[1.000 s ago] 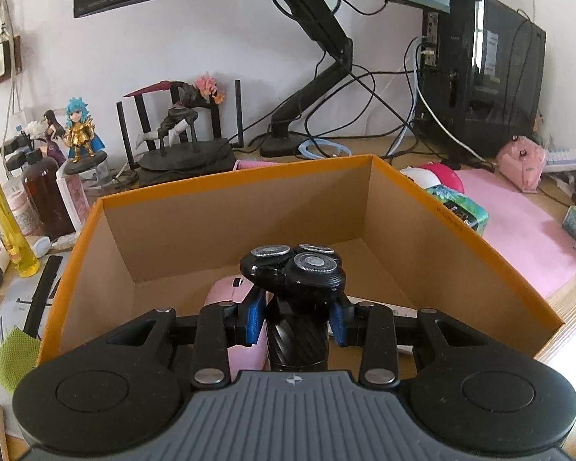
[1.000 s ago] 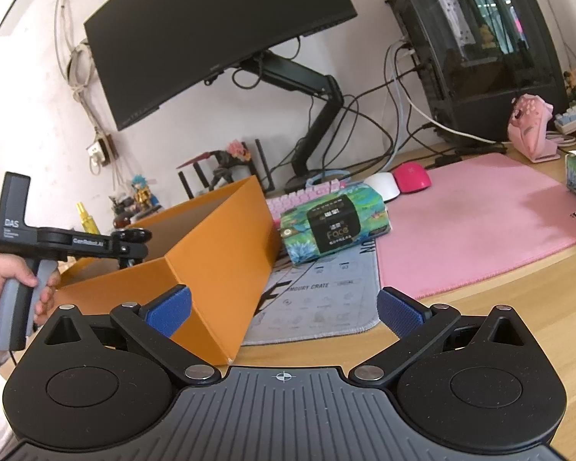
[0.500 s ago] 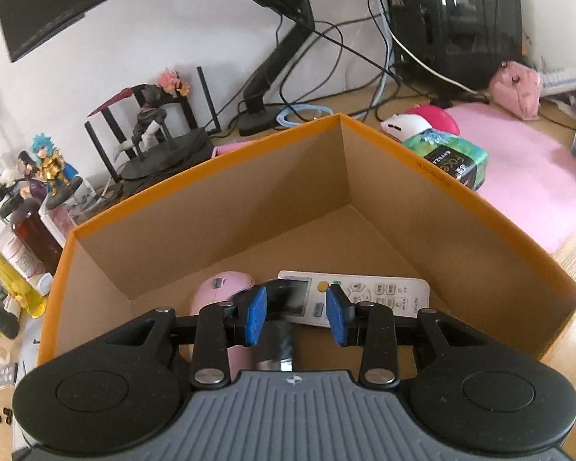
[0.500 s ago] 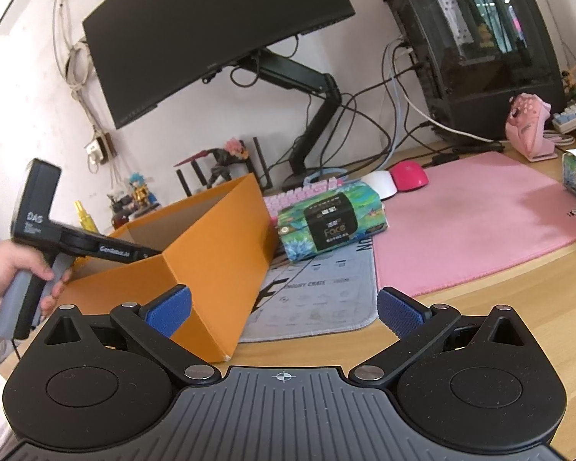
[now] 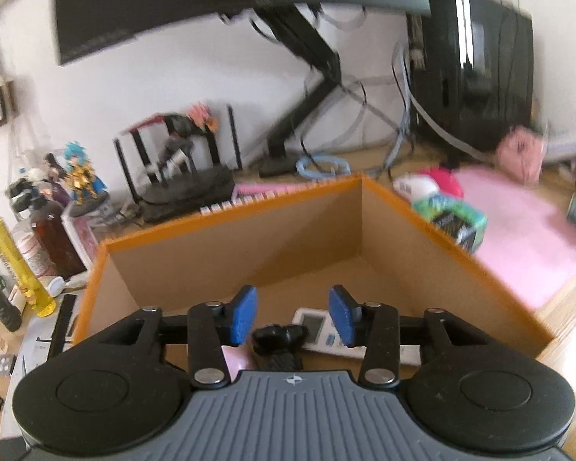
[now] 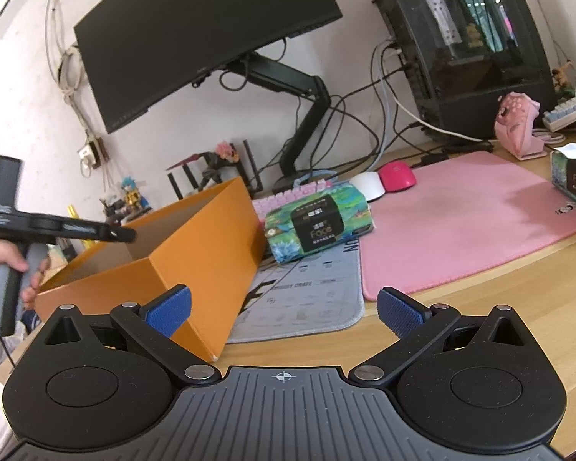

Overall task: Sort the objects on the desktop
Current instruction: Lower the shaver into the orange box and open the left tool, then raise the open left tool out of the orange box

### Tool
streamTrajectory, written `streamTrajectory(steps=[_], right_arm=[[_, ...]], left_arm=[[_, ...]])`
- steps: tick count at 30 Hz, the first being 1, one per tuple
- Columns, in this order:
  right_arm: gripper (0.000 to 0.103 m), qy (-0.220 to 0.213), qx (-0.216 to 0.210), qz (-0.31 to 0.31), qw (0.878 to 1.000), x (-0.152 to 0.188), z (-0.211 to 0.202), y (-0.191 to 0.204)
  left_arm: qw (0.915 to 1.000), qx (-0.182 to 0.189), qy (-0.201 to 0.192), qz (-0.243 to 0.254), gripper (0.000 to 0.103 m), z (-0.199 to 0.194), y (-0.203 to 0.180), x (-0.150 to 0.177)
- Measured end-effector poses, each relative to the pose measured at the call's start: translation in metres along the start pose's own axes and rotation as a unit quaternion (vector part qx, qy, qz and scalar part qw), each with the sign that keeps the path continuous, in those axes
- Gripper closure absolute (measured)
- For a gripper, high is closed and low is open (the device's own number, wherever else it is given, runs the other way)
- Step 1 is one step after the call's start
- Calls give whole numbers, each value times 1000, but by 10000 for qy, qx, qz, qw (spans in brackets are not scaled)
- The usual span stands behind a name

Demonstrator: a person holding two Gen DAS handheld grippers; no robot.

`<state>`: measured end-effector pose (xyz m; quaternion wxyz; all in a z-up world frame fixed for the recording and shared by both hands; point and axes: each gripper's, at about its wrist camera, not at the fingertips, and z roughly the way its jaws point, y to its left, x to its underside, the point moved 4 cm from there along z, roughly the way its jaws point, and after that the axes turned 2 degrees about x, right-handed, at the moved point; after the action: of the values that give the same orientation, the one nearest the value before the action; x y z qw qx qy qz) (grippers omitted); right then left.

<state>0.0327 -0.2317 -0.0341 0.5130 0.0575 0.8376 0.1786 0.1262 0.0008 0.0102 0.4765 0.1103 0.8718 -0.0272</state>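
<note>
The orange cardboard box [image 5: 422, 226] holds 3 things low in the left wrist frame: a black ribbed shaver [image 5: 276, 340], a white remote [image 5: 318, 328], a pink mouse [image 5: 236, 361]. Left gripper [image 5: 292, 317] jaws apart above the shaver; right gripper [image 6: 283, 311] jaws wide apart, holding nothing, beside the box's smooth outer wall.

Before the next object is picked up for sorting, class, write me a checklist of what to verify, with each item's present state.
1. Left gripper open, holding nothing: ok.
2. Shaver lies inside the orange box, apart from the fingers: ok.
3. Remote and pink mouse in the box: ok.
4. Right gripper open and empty: ok.
5. Tissue pack outside the box, nothing on top: ok.
6. Left gripper clear of the box rim: cannot tell.
</note>
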Motion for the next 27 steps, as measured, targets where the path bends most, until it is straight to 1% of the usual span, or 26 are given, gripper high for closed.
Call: streamTrajectory(steps=[3, 4, 6, 7, 9, 11, 12, 14, 15, 17, 18, 21, 22, 24, 27], right_arm=[[0, -17, 4, 0, 10000, -1, 1, -1], [0, -26, 13, -1, 10000, -2, 1, -1], [0, -53, 34, -3, 10000, -3, 1, -2], [0, -77, 54, 0, 10000, -5, 0, -4], [0, -150, 95, 24, 9998, -8, -2, -8], [0, -224, 148, 25, 9996, -12, -4, -12], [0, -257, 186, 13, 9995, -14, -5, -14], [0, -316, 239, -7, 9992, -16, -7, -17], [0, -338, 253, -11, 9991, -17, -7, -19], [0, -373, 274, -30, 9989, -18, -9, -22], [0, -376, 278, -58, 9989, -18, -9, -22], [0, -367, 303, -114, 9988, -16, -8, -24], [0, -361, 313, -122, 9988, -16, -8, -24], [0, -351, 333, -136, 9987, -15, -7, -24], [0, -334, 363, -158, 9987, -14, -6, -25]], left_arm=[[9987, 34, -470, -216, 47, -24, 7, -3], [9970, 1, -727, -269, 47, -32, 9, -5], [9912, -54, -1254, -409, 47, -53, 9, 0], [9888, -39, -1415, -476, 47, -61, 8, 4], [9846, -23, -1639, -615, 47, -73, 7, 10], [9796, -6, -1862, -753, 42, -85, 5, 17], [9769, 2, -1973, -822, 37, -91, 4, 20], [9709, 18, -2194, -959, 35, -103, 3, 26], [9688, 12, -2265, -1006, 35, -107, 1, 29], [9666, -44, -2356, -1009, 26, -112, 2, 33], [9654, -85, -2407, -996, 19, -112, 0, 38], [9617, -209, -2562, -956, 18, -111, -5, 53], [9613, -197, -2575, -962, 16, -110, -6, 58], [9622, -58, -2512, -1054, 15, -107, -5, 69], [9638, 2, -2302, -1343, 15, -97, -4, 81]])
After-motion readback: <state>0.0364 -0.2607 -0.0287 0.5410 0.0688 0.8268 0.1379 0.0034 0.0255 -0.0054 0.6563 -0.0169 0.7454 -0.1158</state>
